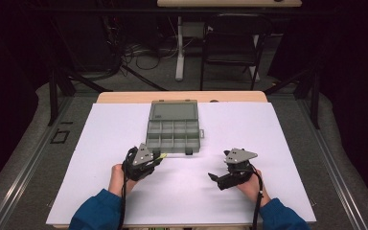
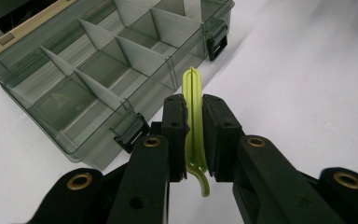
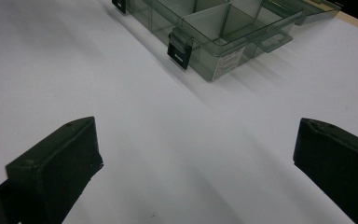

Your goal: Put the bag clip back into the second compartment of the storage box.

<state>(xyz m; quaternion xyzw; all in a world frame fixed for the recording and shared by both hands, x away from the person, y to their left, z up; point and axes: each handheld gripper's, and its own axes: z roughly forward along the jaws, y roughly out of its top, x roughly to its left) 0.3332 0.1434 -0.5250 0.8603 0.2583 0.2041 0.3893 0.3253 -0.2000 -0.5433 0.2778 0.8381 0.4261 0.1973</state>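
A clear grey compartment box [image 1: 172,133] lies open on the white sheet, lid tilted back, its divided cells empty as far as I see. My left gripper [image 1: 159,158] sits just left of the box's front edge, shut on a thin yellow-green clip [image 2: 194,116] that stands upright between the pads [image 2: 175,126]; the box [image 2: 102,74] is close ahead of it. My right gripper [image 1: 214,178] rests on the sheet to the right, open, with nothing between its fingers [image 3: 60,163]. The box's front right corner and latch [image 3: 179,49] lie ahead of it.
The white sheet [image 1: 249,129] covers a wooden table [image 1: 124,97]. Beyond the table stand a dark chair [image 1: 235,43], a desk leg [image 1: 179,48] and loose cables on the floor. Bare sheet surrounds the box on both sides.
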